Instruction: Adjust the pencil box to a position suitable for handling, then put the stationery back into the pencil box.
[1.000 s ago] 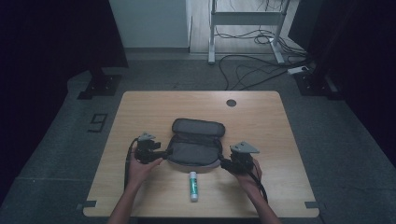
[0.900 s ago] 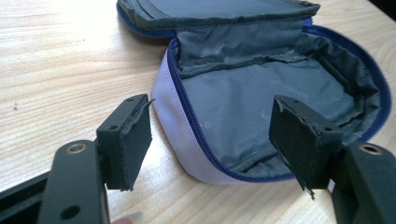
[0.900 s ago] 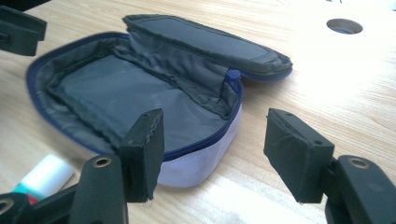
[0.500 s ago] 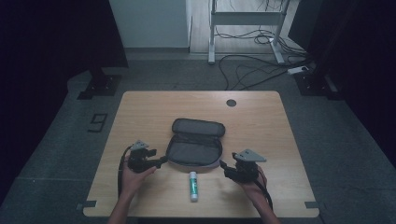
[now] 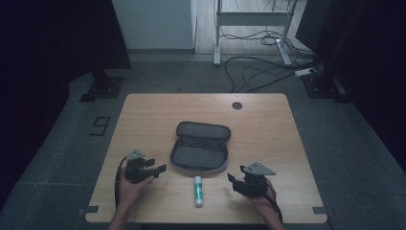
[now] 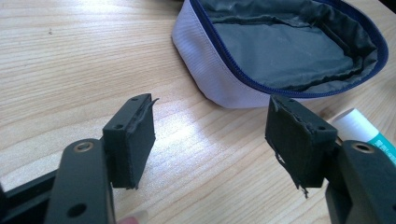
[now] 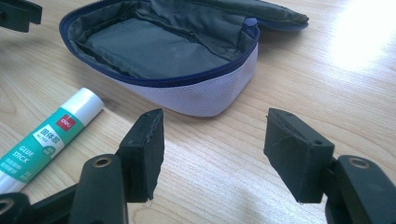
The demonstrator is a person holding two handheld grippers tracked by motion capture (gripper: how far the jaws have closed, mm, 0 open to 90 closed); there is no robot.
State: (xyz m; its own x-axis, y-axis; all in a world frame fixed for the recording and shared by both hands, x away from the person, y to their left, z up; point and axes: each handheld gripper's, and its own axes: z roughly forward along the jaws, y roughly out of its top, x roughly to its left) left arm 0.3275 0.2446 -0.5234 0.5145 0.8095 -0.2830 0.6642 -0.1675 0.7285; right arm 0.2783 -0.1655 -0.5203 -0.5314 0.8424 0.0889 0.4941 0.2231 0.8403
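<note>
Here the grey pencil case (image 5: 200,152) lies unzipped beside a glue stick (image 5: 197,190), both grippers' jaws apart.

Case (image 5: 200,152): we see it lying open mid-table (image 5: 268,120), lid toward the far edge.
Glue stick (image 5: 197,190): just before the case, near our edge.
Left gripper (image 5: 160,168): left of the case, apart from it.
Right gripper (image 5: 231,179): right of the glue stick.
</note>
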